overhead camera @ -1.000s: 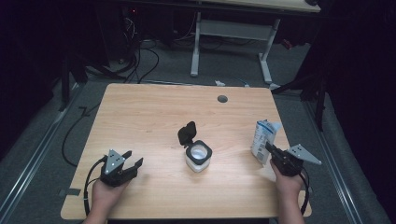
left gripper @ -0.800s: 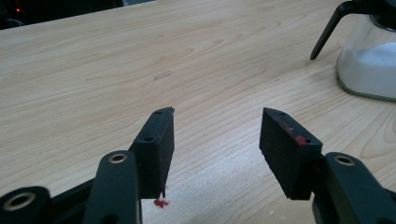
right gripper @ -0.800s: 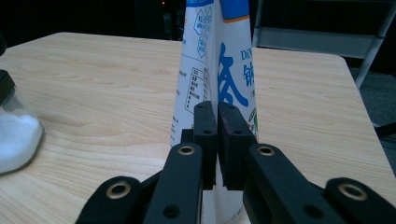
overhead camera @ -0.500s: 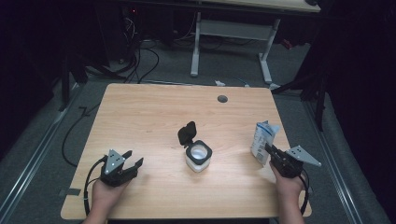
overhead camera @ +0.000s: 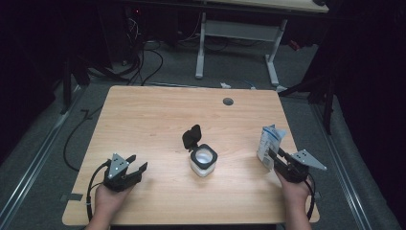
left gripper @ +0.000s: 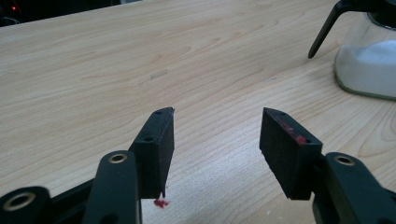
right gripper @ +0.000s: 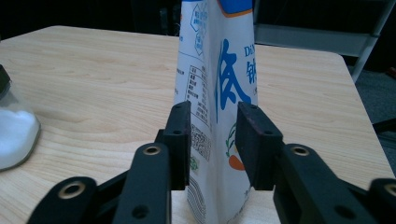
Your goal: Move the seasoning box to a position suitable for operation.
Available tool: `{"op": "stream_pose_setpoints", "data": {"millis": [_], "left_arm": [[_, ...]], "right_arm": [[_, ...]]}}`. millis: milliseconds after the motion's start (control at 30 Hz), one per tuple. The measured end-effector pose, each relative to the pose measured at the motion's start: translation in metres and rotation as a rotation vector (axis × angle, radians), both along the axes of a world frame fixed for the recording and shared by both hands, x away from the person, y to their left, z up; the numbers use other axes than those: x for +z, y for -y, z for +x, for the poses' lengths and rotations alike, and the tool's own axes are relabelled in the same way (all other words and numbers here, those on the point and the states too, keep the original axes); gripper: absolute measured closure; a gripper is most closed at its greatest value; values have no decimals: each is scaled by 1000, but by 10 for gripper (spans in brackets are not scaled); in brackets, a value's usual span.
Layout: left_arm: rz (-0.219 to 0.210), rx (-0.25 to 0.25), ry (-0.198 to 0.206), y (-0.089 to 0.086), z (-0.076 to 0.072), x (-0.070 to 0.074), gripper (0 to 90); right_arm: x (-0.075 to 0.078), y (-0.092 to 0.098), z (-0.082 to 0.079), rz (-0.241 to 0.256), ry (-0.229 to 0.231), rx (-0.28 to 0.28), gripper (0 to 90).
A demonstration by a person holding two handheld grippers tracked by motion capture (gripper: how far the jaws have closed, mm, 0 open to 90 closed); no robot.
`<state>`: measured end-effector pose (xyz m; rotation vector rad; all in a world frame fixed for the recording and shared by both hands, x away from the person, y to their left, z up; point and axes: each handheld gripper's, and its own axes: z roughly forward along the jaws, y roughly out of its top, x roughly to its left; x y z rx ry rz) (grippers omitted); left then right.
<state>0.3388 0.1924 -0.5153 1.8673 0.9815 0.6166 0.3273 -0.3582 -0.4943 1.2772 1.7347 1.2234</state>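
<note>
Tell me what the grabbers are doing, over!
Right gripper shut on white pouch. Left gripper open, empty, over table. Open jar mid-table. Nothing in the way.

The table [overhead camera: 158,120] is viewed from above and from the person's side in the high view, whereas each gripper view is taken low and close along its own jaws (the jar [overhead camera: 203,161] being shared by all three, at right [left gripper: 369,60] and at left [right gripper: 14,126]).

A white pouch [right gripper: 219,93] printed in blue, a clear jar [overhead camera: 203,161] of white powder with black lid, pale wood-grain table [overhead camera: 143,120].
</note>
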Motion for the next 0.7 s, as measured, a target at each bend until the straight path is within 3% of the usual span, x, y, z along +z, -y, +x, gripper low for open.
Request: {"op": "stream_pose_setpoints", "data": {"millis": [200, 700], "left_arm": [[0, -2, -3, 0, 0, 0, 453], [7, 0, -19, 1, 1, -1, 457]], "right_arm": [[0, -2, 0, -12, 4, -24, 570], [1, -5, -2, -44, 5, -41, 496]]}}
